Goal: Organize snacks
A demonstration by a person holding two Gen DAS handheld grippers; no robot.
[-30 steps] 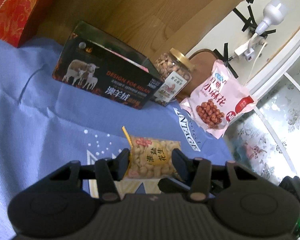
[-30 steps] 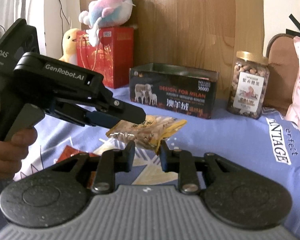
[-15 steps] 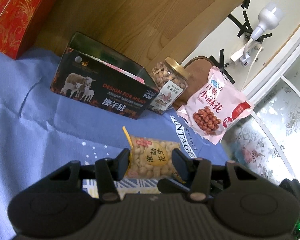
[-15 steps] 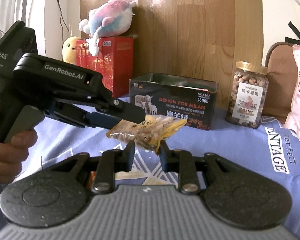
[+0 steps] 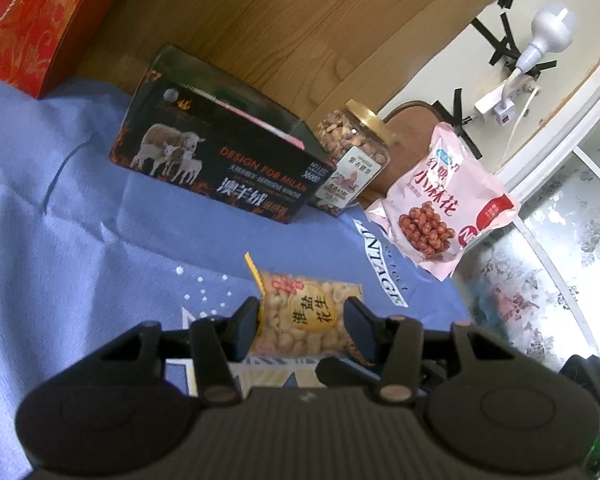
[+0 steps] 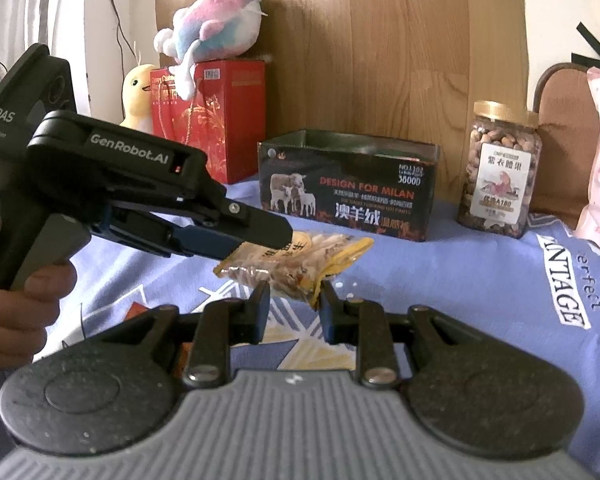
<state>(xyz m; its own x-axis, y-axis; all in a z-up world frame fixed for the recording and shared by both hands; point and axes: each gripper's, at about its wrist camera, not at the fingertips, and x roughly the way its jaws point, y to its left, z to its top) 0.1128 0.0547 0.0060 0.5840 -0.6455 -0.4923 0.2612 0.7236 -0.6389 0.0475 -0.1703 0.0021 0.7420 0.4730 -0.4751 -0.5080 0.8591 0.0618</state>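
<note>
Peanut packet held off the cloth

Blue cloth carries black box, pink bag and nut jar along its back edge. Left gripper clamps peanut packet. Right gripper hangs parted beneath it.

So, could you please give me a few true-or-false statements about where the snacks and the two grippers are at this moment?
1. The left gripper grips the peanut packet. True.
2. The nut jar lies on its side. False: it stands upright, gold lid on.
3. The black box is open at the top. True.
4. The peanut packet rests on the blue cloth. False: it is held above it.
5. The right gripper clamps the pink bag. False: its fingers are apart, beneath the peanut packet.
</note>
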